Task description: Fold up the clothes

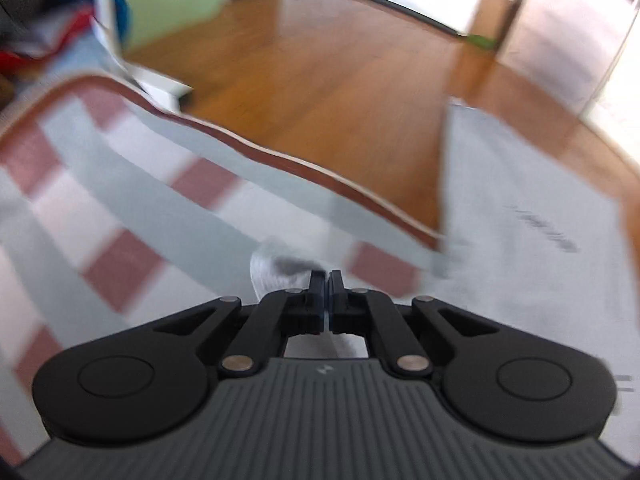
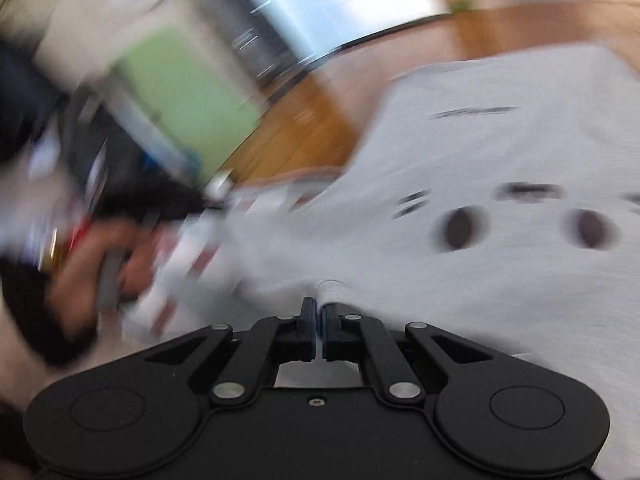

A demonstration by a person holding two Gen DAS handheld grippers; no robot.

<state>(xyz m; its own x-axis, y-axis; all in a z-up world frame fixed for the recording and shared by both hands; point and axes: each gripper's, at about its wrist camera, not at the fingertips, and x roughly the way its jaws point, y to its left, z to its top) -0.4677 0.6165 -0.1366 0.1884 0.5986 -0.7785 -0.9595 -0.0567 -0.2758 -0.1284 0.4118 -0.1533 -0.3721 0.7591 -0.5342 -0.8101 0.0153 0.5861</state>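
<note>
A light grey T-shirt [image 1: 532, 216] with dark print lies over a checked cloth and hangs past the table edge on the right of the left wrist view. My left gripper [image 1: 327, 276] is shut on a bunched bit of the T-shirt's fabric. In the right wrist view the T-shirt [image 2: 500, 152] fills the right side, showing two dark ovals and dark lettering. My right gripper [image 2: 318, 307] is shut on a ribbed edge of the T-shirt. Both views are blurred by motion.
A checked cloth [image 1: 120, 208] in grey, white and dull red covers the table, whose brown rim [image 1: 280, 156] curves across. Wooden floor [image 1: 340, 60] lies beyond. A person's hand [image 2: 88, 272] holds the other gripper's handle at the left. A green panel [image 2: 192, 96] stands behind.
</note>
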